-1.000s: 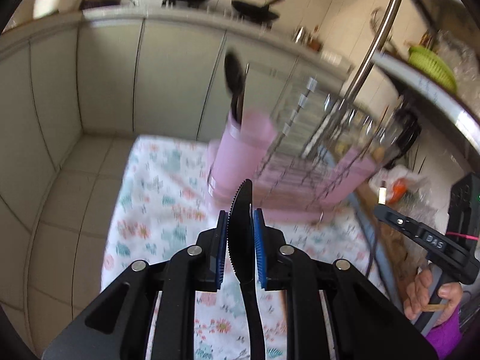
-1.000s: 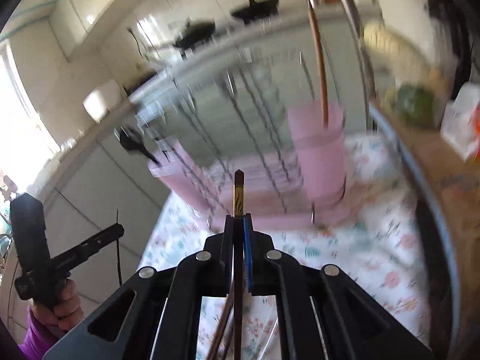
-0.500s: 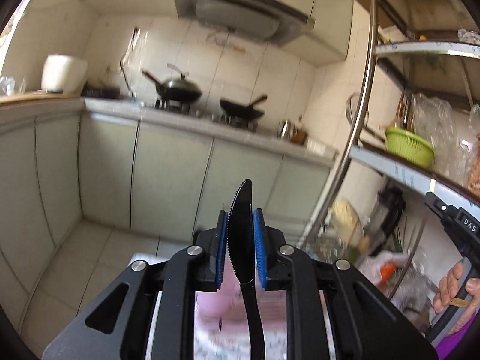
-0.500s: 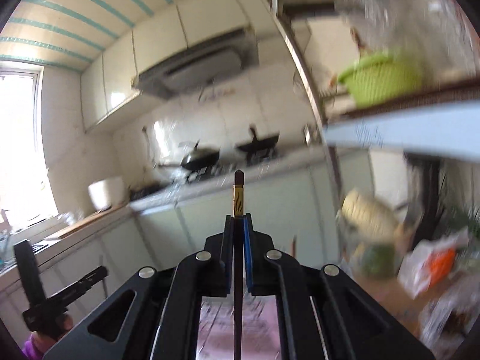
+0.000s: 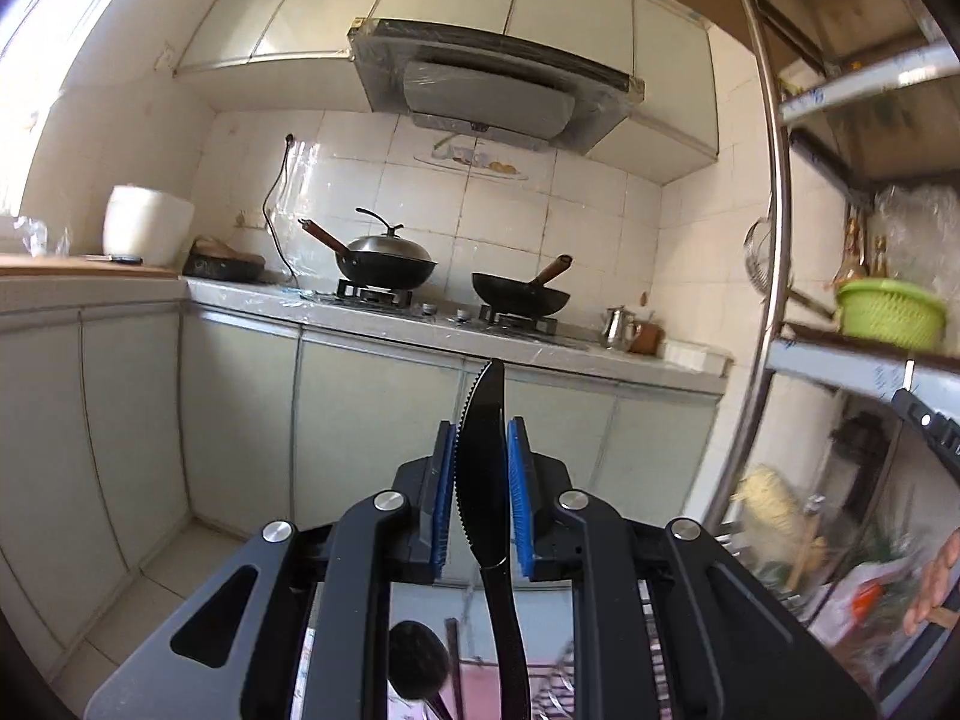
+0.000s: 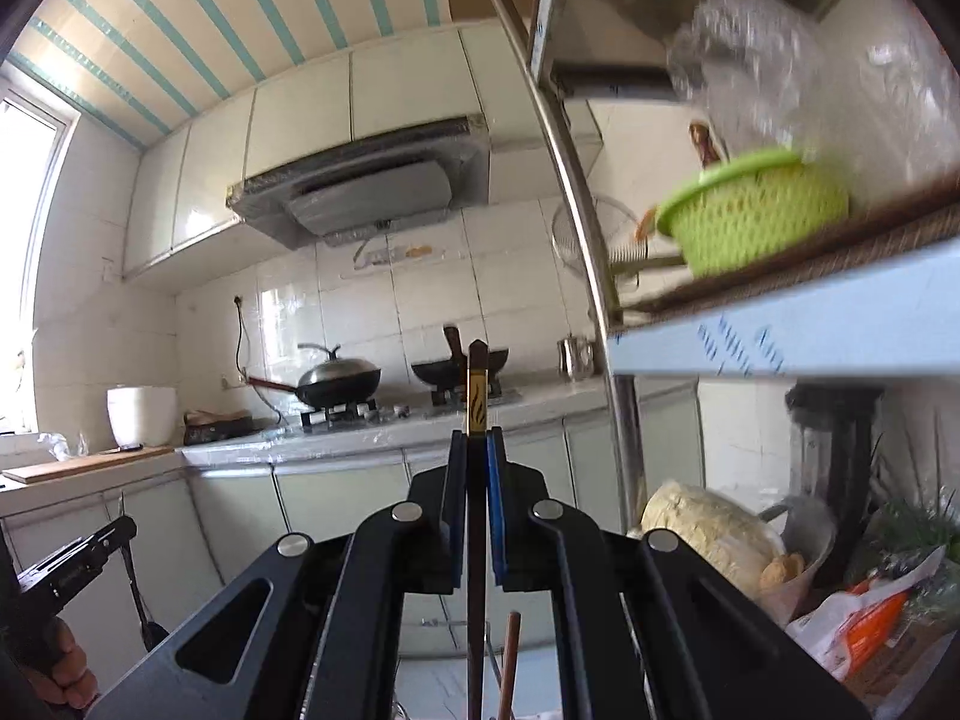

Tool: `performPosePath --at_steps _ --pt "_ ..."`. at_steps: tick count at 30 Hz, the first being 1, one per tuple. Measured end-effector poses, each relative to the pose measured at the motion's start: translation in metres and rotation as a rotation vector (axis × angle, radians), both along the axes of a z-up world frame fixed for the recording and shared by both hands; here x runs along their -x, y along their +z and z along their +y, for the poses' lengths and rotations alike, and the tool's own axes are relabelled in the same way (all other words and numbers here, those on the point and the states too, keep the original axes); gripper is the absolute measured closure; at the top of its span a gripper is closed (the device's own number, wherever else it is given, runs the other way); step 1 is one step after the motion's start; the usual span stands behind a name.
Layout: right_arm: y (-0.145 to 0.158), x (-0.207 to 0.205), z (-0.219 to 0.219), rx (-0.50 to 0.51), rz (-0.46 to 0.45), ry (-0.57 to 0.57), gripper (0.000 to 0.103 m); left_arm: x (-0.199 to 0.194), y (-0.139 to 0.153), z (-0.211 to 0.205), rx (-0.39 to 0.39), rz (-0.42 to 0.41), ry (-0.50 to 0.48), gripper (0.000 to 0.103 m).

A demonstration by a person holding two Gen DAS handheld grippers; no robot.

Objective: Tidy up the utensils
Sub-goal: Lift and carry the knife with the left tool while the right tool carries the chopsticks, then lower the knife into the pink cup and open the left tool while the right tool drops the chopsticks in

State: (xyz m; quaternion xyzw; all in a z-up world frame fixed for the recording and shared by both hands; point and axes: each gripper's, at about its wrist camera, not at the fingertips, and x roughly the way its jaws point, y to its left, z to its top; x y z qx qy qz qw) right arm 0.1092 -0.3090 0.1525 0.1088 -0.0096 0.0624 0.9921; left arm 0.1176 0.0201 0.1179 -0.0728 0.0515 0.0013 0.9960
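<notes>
My left gripper (image 5: 480, 441) is shut on a black serrated plastic knife (image 5: 485, 387), blade tip up and handle hanging down between the arms. Below it, at the bottom edge, a black spoon (image 5: 414, 660) stands in front of something pink (image 5: 480, 687). My right gripper (image 6: 477, 447) is shut on a dark chopstick (image 6: 477, 387) with a yellow patterned band, and a brown chopstick (image 6: 510, 660) rises below it. Both grippers point about level at the kitchen wall. The right wrist view shows the left gripper (image 6: 78, 558) at the lower left, held in a hand.
A steel shelf rack with an upright pole (image 5: 774, 240) stands close on the right and carries a green basket (image 6: 756, 210). Bags and food (image 6: 708, 522) lie on its lower shelf. Across the room runs a counter (image 5: 420, 324) with two woks under a range hood.
Both grippers have risen and tilted up from the flowered table. The pink utensil rack has dropped out of the middle of both views. The knife and the chopstick stay gripped.
</notes>
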Motion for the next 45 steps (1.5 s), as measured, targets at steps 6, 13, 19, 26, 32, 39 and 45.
performPosePath --at_steps 6,13,19,26,32,39,45 --pt "-0.038 -0.02 0.006 0.003 0.086 0.028 0.097 -0.013 -0.041 -0.013 -0.125 -0.024 0.049 0.087" --pt "-0.065 -0.02 0.004 -0.019 0.186 0.043 0.097 0.001 -0.067 -0.012 -0.088 -0.026 0.043 0.087" --pt "-0.082 -0.017 0.005 -0.022 0.282 0.056 0.097 0.013 -0.086 -0.016 -0.103 0.044 0.008 0.086" --pt "-0.089 -0.023 0.005 0.003 0.398 0.097 0.094 0.011 -0.1 -0.015 -0.082 0.191 -0.051 0.086" --pt "-0.087 -0.025 0.002 0.013 0.459 0.118 0.077 0.018 -0.088 -0.009 -0.042 0.215 -0.06 0.075" --pt "-0.083 -0.013 -0.007 0.003 0.493 0.115 0.076 0.042 -0.06 -0.002 -0.035 0.144 -0.043 0.066" --pt "-0.081 0.009 -0.017 -0.013 0.5 0.106 0.076 0.067 -0.042 0.002 -0.028 0.114 -0.046 0.066"
